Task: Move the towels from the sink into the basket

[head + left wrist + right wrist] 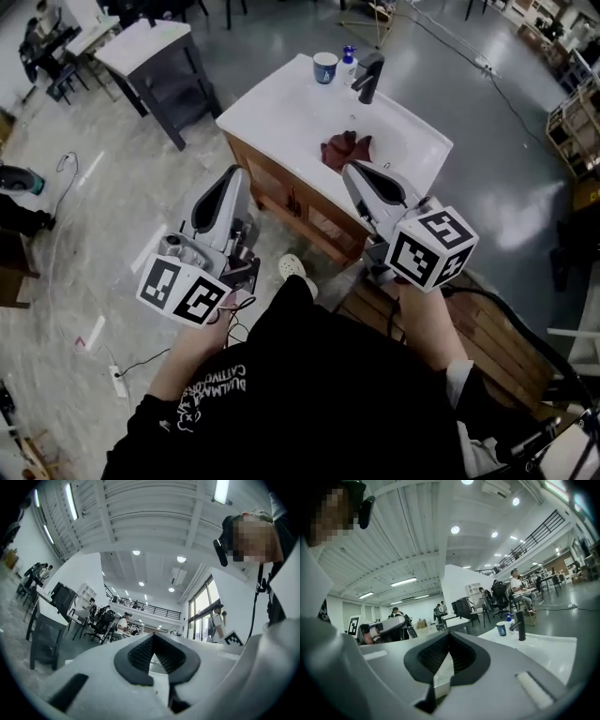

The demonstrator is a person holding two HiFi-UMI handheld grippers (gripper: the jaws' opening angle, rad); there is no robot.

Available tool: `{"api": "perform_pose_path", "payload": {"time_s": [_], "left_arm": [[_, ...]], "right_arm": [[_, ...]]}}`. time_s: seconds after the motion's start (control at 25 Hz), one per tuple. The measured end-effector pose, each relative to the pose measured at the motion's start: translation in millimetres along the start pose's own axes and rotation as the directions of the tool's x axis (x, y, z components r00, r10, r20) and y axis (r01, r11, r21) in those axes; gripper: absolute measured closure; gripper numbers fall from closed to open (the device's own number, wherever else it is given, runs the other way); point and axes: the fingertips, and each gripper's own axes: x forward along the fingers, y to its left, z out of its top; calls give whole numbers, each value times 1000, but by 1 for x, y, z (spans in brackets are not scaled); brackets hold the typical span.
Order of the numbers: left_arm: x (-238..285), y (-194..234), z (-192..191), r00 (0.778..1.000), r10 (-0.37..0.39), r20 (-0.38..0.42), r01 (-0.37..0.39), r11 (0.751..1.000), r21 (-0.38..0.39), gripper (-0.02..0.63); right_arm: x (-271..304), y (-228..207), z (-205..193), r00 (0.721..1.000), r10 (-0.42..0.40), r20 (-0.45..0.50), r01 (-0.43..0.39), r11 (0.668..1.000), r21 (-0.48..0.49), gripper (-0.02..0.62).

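Note:
A dark red towel (346,150) lies crumpled in the basin of the white sink top (281,112), which rests on a wooden cabinet. My right gripper (350,170) is shut and empty, its tips just in front of the towel at the sink's near edge. To the left, my left gripper (239,172) is also shut and empty and points at the cabinet's front. The right gripper view shows shut jaws (449,637) aimed past the sink top (543,644). In the left gripper view the jaws (152,639) meet with nothing between them. No basket shows in any view.
A black faucet (367,77) and a blue cup (325,67) stand at the back of the sink. A grey side table (159,56) is at the far left. Wooden slats (487,328) lie at the lower right, and a power strip (117,380) with cables lies on the floor.

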Motion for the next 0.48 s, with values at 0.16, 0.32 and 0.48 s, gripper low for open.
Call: {"api": "perform_pose_path", "payload": {"time_s": [0.16,0.32,0.48], "left_arm": [[33,23,-21,1000,15,-19,-16,998,-68,606],[71,46,-44,997,4,-73,-11,996,-87,606],[110,73,-67,991,-44,-127,29,993,-115,606]], "right_arm": [[2,-45,-4,998,-68,-7,68,997,33,589],[18,-86,-1,994,-112,-18,113,993,44,589],[38,-127,1,987,-156,-32,157,986,46,589]]}}
